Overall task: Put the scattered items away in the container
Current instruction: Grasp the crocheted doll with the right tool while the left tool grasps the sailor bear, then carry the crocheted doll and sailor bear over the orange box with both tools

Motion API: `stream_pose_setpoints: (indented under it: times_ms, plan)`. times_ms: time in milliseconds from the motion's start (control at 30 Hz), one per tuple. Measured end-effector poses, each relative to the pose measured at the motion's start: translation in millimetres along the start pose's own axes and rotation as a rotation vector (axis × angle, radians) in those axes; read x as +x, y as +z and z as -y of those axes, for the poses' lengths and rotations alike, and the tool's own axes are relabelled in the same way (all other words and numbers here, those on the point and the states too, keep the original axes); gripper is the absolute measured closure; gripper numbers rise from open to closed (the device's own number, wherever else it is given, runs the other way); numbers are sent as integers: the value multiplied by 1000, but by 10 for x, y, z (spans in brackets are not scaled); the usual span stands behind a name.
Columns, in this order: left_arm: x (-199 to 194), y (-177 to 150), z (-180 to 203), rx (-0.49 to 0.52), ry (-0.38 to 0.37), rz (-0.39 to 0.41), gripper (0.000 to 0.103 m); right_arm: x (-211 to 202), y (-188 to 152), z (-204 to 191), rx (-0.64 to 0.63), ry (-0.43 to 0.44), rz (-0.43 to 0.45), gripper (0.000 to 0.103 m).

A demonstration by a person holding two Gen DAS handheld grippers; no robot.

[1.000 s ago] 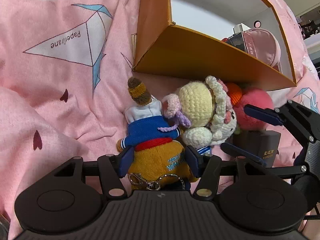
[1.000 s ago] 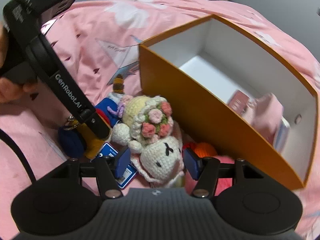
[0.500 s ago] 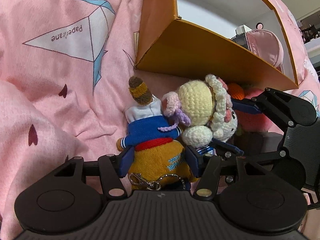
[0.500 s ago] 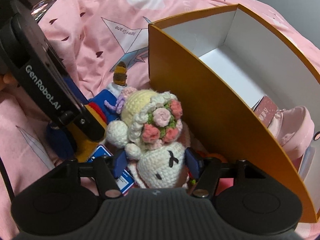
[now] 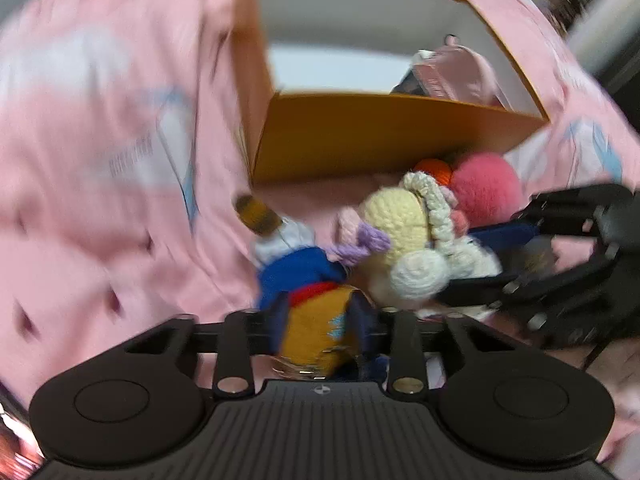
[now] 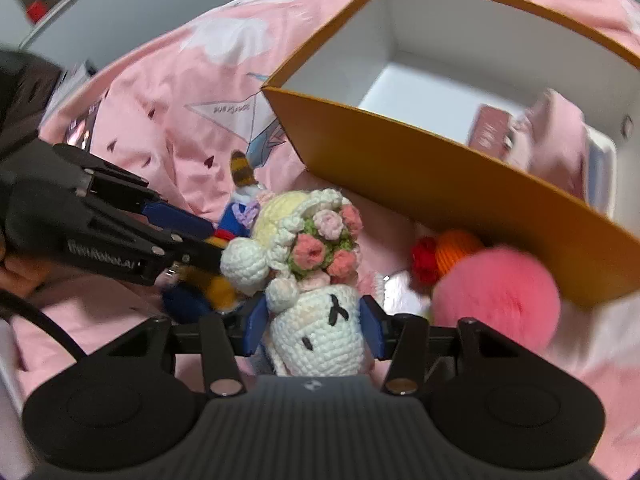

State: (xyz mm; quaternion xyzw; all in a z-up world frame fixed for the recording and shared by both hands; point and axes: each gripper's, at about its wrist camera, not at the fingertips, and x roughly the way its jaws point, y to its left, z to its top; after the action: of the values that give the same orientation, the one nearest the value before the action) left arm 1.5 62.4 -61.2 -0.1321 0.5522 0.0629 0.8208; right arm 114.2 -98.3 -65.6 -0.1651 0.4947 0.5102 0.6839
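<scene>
My left gripper (image 5: pixel 320 322) is shut on a yellow plush bear in a blue jacket (image 5: pixel 308 280), which also shows in the right wrist view (image 6: pixel 218 284). My right gripper (image 6: pixel 314 326) is shut on a white crochet sheep with a flower crown (image 6: pixel 316 288); the sheep shows beside the bear in the left wrist view (image 5: pixel 416 244). The orange box (image 6: pixel 420 168) with a white inside stands just beyond both toys, also in the left wrist view (image 5: pixel 380 140). A pink pompom (image 6: pixel 496 292) and an orange and red crochet piece (image 6: pixel 448 256) lie against the box wall.
A pink case (image 6: pixel 556 140) and a small dark red box (image 6: pixel 488 132) lie inside the orange box at its right end. The pink bedsheet with paper-crane print (image 6: pixel 180 120) covers everything around. The left view is motion-blurred.
Both grippers have closed tighter on their toys and lifted them off the sheet toward the box. The box rim now sits lower in both views.
</scene>
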Motion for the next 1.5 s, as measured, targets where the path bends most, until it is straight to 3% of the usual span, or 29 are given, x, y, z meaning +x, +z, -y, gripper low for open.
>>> stream_pose_setpoints:
  times_ms: [33,100,200,267,467,667,900,1167,1500]
  plan:
    - [-12,1,52,57,48,13,67,-23,-61,-12,6,-24,3,50]
    - [15,-2,33,64,44,1,67,12,-138,-83,-4,-88,-4,48]
    - [110,76,-159,-69,-58,-49,64,142,-188,-129,1,-102,-40,45]
    - [116,95,-287,-155,-95,-59,44,148,-217,-155,-5,-110,-43,45]
    - [169,61,-459,-314,-186,-128,41,16,-164,-224,-115,-142,-14,40]
    - [406,66,-381,-370,-172,-193,37,170,-155,-246,-180,-117,-54,41]
    - [622,67,-294,-359,-159,-225,34,449,-161,-158,-120,-87,-71,41]
    - [532,14,-288,-346,-158,-176,44,396,-203,-70,-43,-52,-21,56]
    - [-8,0,-274,-278,-156,-32,45,-66,-260,168,198,69,134,58]
